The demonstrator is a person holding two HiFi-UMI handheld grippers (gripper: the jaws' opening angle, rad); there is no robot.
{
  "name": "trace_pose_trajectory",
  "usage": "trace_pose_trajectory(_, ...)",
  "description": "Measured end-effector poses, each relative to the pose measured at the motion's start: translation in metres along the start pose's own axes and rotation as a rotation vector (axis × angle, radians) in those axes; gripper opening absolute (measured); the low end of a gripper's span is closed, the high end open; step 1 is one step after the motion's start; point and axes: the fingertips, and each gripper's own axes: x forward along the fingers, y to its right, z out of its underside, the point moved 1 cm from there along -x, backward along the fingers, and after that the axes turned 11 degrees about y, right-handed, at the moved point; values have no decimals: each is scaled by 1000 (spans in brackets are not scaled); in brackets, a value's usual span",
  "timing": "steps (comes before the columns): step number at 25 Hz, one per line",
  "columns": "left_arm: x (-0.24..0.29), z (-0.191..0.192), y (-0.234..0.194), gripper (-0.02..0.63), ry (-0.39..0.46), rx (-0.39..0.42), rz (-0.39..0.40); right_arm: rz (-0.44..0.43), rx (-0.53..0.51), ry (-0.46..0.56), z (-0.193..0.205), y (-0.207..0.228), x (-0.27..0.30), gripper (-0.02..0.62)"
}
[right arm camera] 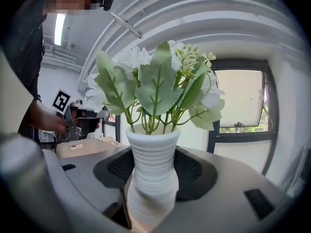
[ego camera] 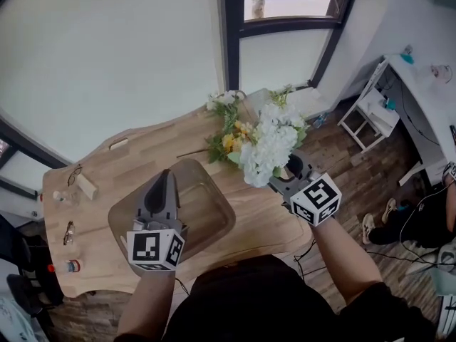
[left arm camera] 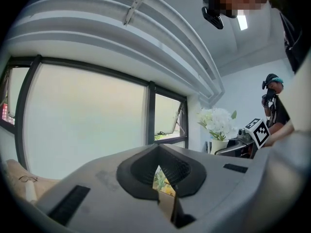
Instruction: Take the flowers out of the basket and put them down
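The right gripper is clenched on a white ribbed vase; in the right gripper view both dark pads press against the sides of the vase. The vase carries a bunch of white artificial flowers with broad green leaves. This bunch is outside the basket, at about 2 o'clock from it, over the right part of the wooden table. No view shows whether the bottom of the vase touches the table.

The left gripper lies over the basket and points toward 12 o'clock. In the left gripper view its jaws are almost together, with a thin tan edge pinched between them, which seems to be the far rim of the basket. The basket is a shallow brownish one with rounded corners, near the front edge of the table, and its inside looks bare.

A second bunch with yellow and white flowers lies on the table at 12 o'clock from the basket, just beside the held bunch. A small white sprig lies farther toward 12 o'clock, near the far edge. At 9 o'clock on the table there are a pair of glasses and a small pale cylinder.
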Motion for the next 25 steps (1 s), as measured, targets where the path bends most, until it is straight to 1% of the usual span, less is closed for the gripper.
trace_pose_trajectory(10, 0, 25, -6, 0, -34, -22, -52, 13, 20, -53, 64, 4, 2, 261)
trace_pose_trajectory(14, 2, 37, -4, 0, -39, -55, -58, 16, -16, -25, 86, 6, 3, 261)
trace_pose_trajectory(19, -2, 53, -6, 0, -92, -49, -84, 6, 23, -66, 120, 1, 8, 261)
trace_pose_trajectory(25, -10, 59, -9, 0, -123, -25, -105, -11, 40, -91, 154, 0, 16, 261)
